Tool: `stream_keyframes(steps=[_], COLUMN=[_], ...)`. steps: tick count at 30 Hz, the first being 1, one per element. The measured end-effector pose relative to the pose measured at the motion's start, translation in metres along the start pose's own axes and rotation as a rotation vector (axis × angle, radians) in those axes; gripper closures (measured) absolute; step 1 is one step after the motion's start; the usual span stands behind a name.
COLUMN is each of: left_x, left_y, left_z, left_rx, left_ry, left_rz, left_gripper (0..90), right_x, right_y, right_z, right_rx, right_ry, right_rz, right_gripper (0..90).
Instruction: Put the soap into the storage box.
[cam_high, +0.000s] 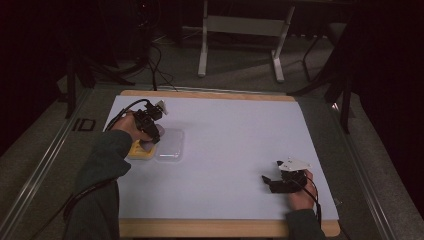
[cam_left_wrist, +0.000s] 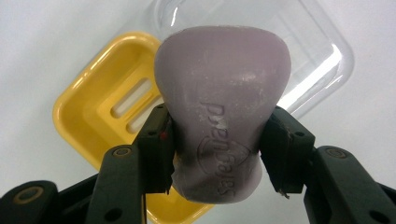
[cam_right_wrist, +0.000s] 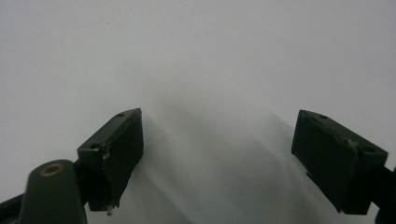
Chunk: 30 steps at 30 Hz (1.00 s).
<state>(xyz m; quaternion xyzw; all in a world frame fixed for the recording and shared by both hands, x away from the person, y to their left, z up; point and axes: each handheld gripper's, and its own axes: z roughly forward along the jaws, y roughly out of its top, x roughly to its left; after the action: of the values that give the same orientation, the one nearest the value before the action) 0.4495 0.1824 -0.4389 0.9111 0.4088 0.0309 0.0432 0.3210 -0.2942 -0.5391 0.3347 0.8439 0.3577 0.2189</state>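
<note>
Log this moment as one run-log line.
left gripper: shut on soap bar | above yellow soap dish | clear lid beside | right gripper: open

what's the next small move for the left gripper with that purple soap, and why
Probably ease it down and over the yellow soap dish, then open. The left gripper is clamped on the purple soap bar, held above the table with the dish's slotted tray partly beneath it and the clear lid lying beside the dish. The right gripper is open with nothing between its jaws, so it isn't needed.
</note>
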Motion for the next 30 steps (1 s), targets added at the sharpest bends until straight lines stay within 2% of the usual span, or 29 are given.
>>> stream_keyframes(steps=[17, 30], left_x=[0.011, 0.02], left_y=[-0.008, -0.014], left_z=[0.004, 0.014], left_rx=[0.005, 0.012], left_ry=[0.014, 0.023], left_rz=[-0.067, -0.162], left_gripper=[49.8, 49.7], right_x=[0.0, 0.0], right_y=[0.0, 0.0], right_z=[0.0, 0.0], right_rx=[0.0, 0.0], right_ry=[-0.001, -0.002], right_rz=[-0.001, -0.004], right_gripper=[16.4, 16.4])
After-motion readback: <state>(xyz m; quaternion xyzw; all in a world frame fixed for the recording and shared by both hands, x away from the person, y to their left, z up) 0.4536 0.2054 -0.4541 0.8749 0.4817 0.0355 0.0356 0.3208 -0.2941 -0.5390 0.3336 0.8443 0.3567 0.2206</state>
